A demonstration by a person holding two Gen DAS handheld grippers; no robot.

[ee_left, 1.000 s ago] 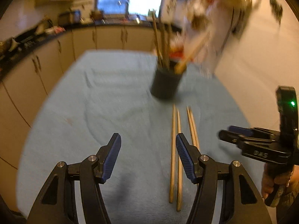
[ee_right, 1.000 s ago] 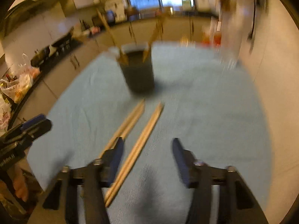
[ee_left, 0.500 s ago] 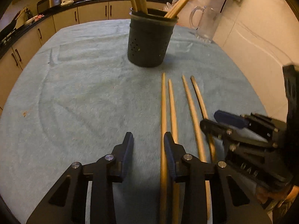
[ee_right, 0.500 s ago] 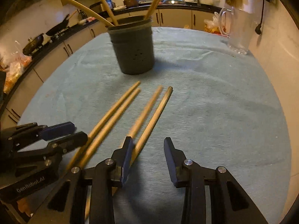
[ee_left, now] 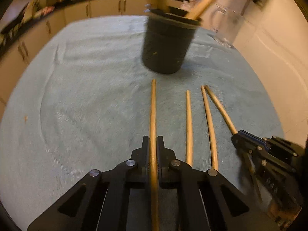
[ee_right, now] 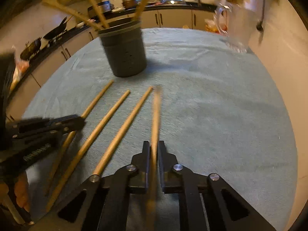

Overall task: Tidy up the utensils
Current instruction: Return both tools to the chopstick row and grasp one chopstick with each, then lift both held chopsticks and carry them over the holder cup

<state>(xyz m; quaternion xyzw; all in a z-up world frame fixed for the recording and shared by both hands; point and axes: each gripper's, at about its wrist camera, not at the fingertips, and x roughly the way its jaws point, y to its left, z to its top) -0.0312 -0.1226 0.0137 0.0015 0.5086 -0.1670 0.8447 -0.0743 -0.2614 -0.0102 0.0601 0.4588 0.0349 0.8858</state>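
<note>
On the blue-green cloth (ee_left: 80, 100) four wooden sticks lie roughly side by side, pointing toward the dark perforated holder (ee_left: 167, 44), which stands upright farther back with several more sticks leaning out of its top. Going left to right in the left wrist view: the left gripper (ee_left: 153, 144) is clenched on the leftmost stick (ee_left: 153, 111), its two pads pressed against the shaft, which runs back between the fingers and out toward the holder. Just beside it lie two loose sticks (ee_left: 189, 119), apart from each other and touched by neither gripper. Last comes the rightmost stick (ee_left: 221, 109), angled slightly away from the others, with the right gripper (ee_left: 237, 134) clamped on its near part. In the right wrist view the right gripper (ee_right: 154, 150) has its jaws closed tight on that stick (ee_right: 156, 111), which is blurred. A clear glass jug (ee_right: 238, 25) stands at the cloth's far right edge by the wall.
</note>
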